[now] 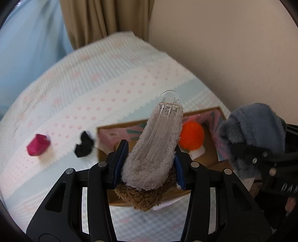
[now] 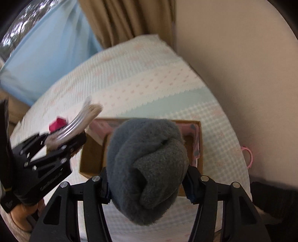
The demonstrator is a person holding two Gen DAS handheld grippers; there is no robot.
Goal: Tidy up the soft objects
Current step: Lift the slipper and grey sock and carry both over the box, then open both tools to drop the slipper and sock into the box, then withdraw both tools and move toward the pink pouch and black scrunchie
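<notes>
A bed (image 1: 89, 89) under a pastel dotted cover meets a beige wall (image 1: 232, 46) and tan curtain (image 1: 104, 16). On it sits a cardboard box (image 1: 214, 149). Above it, the right gripper (image 2: 147, 178) clamps a grey-blue fleece bundle (image 2: 147, 160); the left gripper (image 1: 147, 163) clamps a fuzzy slipper-like plush (image 1: 154, 147). Gripper lettering is unreadable.

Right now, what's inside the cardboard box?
Inside the cardboard box sits an orange pom-pom on a white base, and a pink patterned lining shows. The fluffy slipper in the left gripper covers the middle of the box, so anything there stays hidden.
</notes>
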